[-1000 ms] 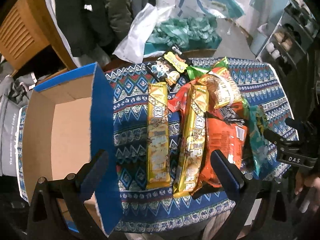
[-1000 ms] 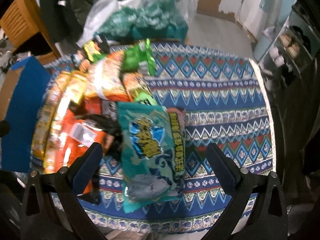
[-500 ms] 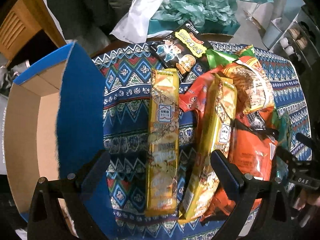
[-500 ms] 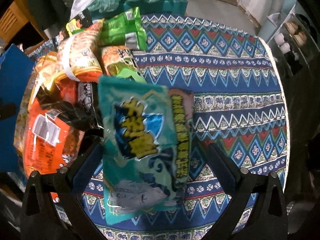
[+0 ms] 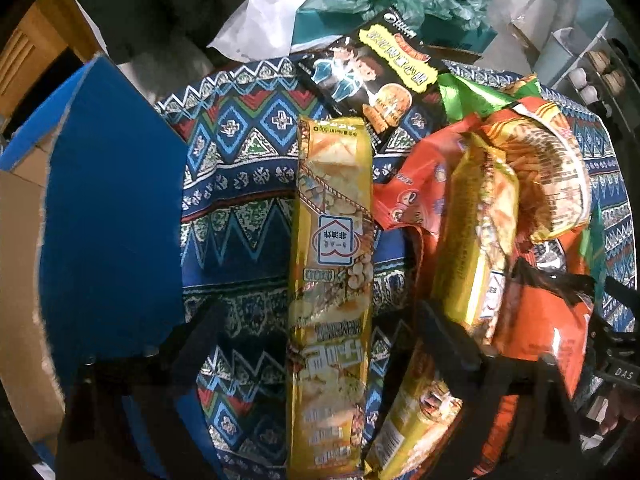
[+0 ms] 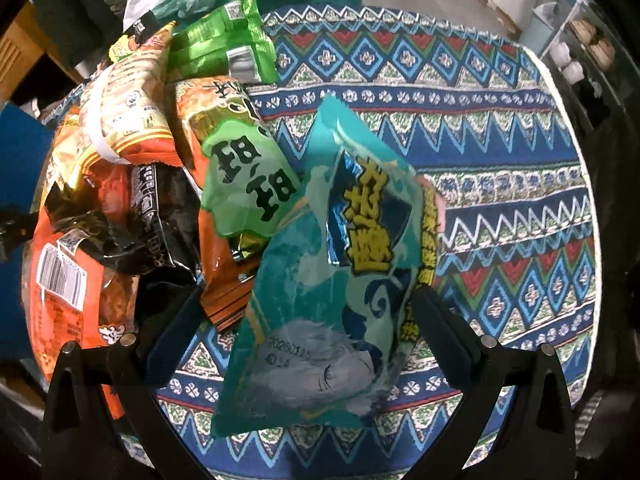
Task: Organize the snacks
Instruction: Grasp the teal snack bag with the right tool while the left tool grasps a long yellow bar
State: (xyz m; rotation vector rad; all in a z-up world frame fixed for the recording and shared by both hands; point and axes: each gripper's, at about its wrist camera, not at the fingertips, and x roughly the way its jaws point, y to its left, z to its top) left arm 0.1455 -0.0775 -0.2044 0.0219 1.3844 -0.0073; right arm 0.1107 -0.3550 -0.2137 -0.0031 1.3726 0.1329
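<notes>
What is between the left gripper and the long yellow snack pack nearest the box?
Nothing visible. The left gripper is open and the yellow snack pack lies flat on the tablecloth between its fingers. A second yellow pack lies just beside the right finger, apparently touching, so closing could catch it.

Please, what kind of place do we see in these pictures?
Probably a room in a home: a table under a patterned tablecloth, dark coats hanging behind it, and a shoe rack by the wall.
</notes>
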